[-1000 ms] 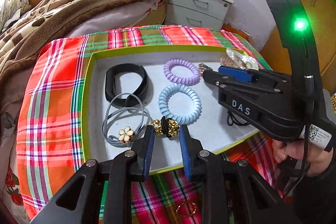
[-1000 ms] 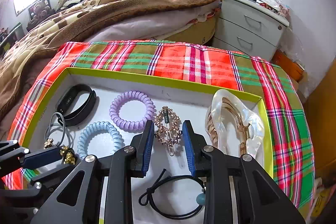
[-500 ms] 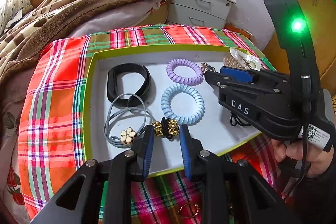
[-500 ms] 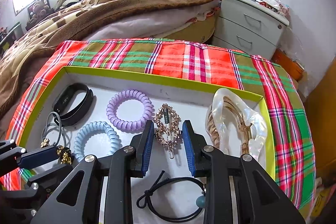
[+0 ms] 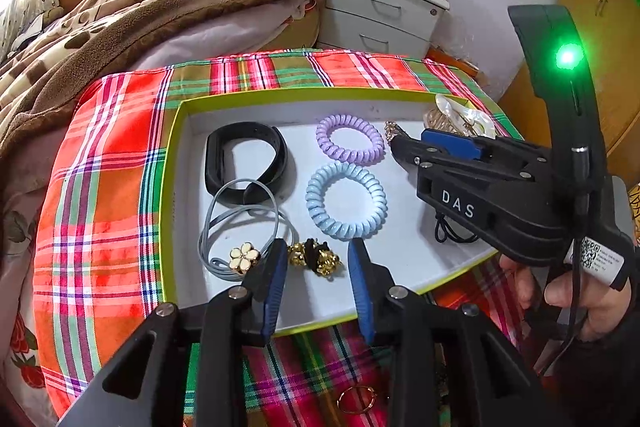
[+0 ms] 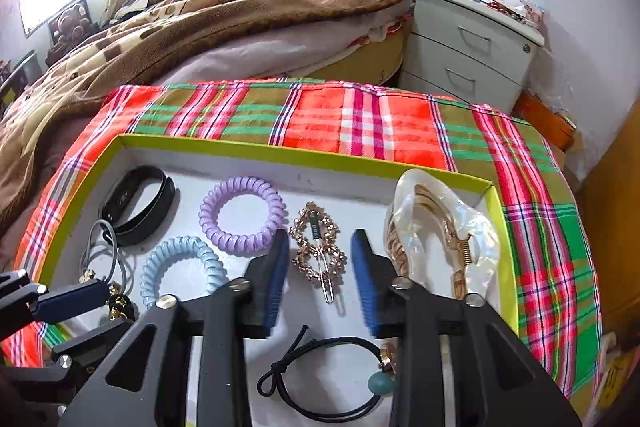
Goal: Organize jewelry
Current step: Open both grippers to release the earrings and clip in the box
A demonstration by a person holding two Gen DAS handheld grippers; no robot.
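While both hands stay put, both grippers let go

Left gripper [image 5: 316, 263] jaws are opening off the gold-beaded black hair tie [image 5: 316, 259]; right gripper [image 6: 320, 259] jaws are opening off the gold rhinestone hair clip [image 6: 318, 251].

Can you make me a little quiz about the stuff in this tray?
1. True or false: the purple coil hair tie lies farther from the camera than the blue coil hair tie.
2. Which thing lies between the fingers of the right gripper? A) black wristband B) sparkly gold hair clip C) pearly claw clip
3. Fill in: the rim of the tray is yellow-____.

Key
1. True.
2. B. The jaws are opening and the pads do not press on the clip.
3. Green.
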